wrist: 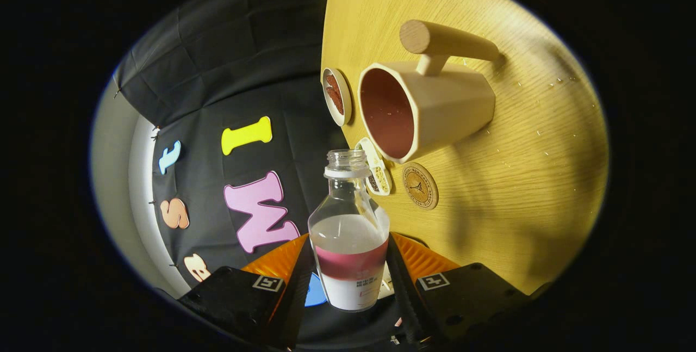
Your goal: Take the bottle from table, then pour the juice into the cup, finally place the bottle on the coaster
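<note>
**Bottle clamped and tipped toward the cup**

I see the wooden table (544, 178) standing on edge across the right of my gripper view, so I have the tool rolled over on its side. The biggest thing on it is the cream cup (429, 110), which has a thick wooden handle (443, 42) and a reddish-brown inside; its open mouth faces left, toward the neck of what I am carrying.

The gripper (350, 273) is clamped on the bottle (349, 232): I see both fingers pressing its lower body, one from each side. The bottle is uncapped, its neck pointing away from me to just short of the cup's rim. I cannot tell whether any liquid is leaving it.

The round coaster (420, 185) lies flat on the table just beside the cup's near edge, to the right of the bottle's neck. Smallest are two little dishes: one (336, 96) left of the cup, the other (378, 170) between bottle neck and coaster.
</note>
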A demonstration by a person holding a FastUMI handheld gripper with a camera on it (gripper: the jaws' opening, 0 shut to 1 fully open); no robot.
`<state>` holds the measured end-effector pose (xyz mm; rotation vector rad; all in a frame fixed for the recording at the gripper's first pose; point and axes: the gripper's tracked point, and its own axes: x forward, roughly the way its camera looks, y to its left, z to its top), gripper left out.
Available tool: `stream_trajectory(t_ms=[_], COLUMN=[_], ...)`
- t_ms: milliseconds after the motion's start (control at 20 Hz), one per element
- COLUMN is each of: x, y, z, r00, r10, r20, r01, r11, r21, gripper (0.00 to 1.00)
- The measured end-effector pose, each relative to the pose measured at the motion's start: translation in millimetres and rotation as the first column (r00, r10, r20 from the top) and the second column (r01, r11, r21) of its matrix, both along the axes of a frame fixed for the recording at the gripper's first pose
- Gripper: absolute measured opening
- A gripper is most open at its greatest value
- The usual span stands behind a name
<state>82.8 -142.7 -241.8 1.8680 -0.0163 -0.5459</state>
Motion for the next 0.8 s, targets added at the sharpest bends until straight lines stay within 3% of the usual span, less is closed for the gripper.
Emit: stream_trajectory(t_ms=[800], x=[7.7], y=[-1.4], z=[5.2], r00=[0.999], r10=[-0.051], r20=[0.014], r01=[0.05], r11=[0.997], r21=[0.062], gripper=[0.74])
